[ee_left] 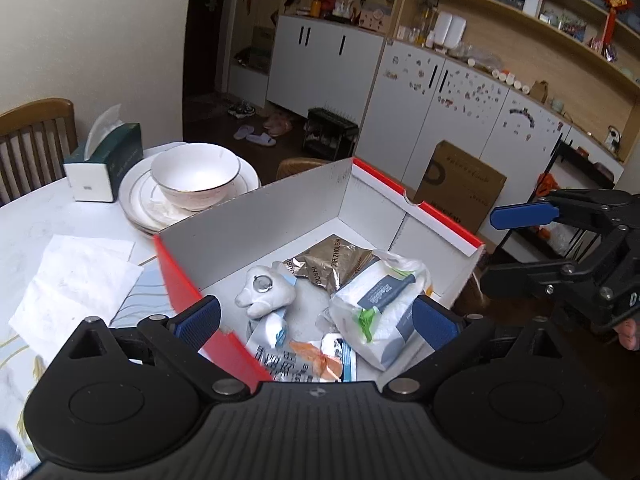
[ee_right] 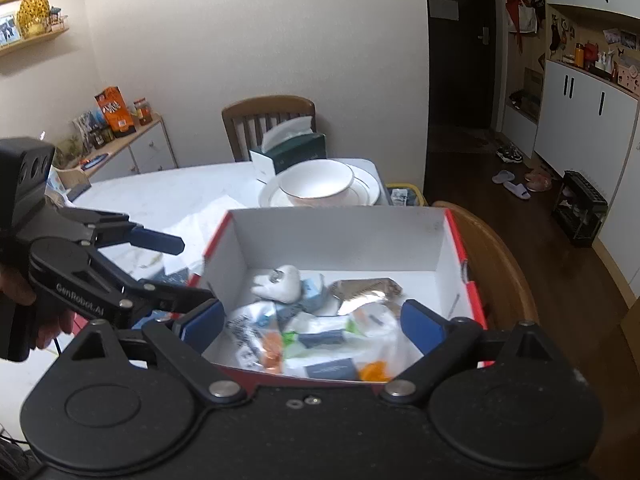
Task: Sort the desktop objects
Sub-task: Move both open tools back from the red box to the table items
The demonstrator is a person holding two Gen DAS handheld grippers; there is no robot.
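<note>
Left wrist view: the left gripper [ee_left: 316, 320] is held above the box [ee_left: 304, 196], fingers spread wide, nothing between them.
Right gripper [ee_right: 312, 322]: fingers likewise spread apart, empty, held over the near edge of the box.
Box contents: a gray plush toy [ee_left: 266, 290], a gold foil packet [ee_left: 332, 262] and a white wipes pack [ee_left: 380, 300] are seen inside.
Table [ee_right: 168, 196]: a bowl [ee_right: 316, 182] is set on plates [ee_right: 366, 192], a tissue box [ee_right: 290, 150] just behind.

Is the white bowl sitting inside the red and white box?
No, the bowl sits on a plate on the table, behind the box.
</note>
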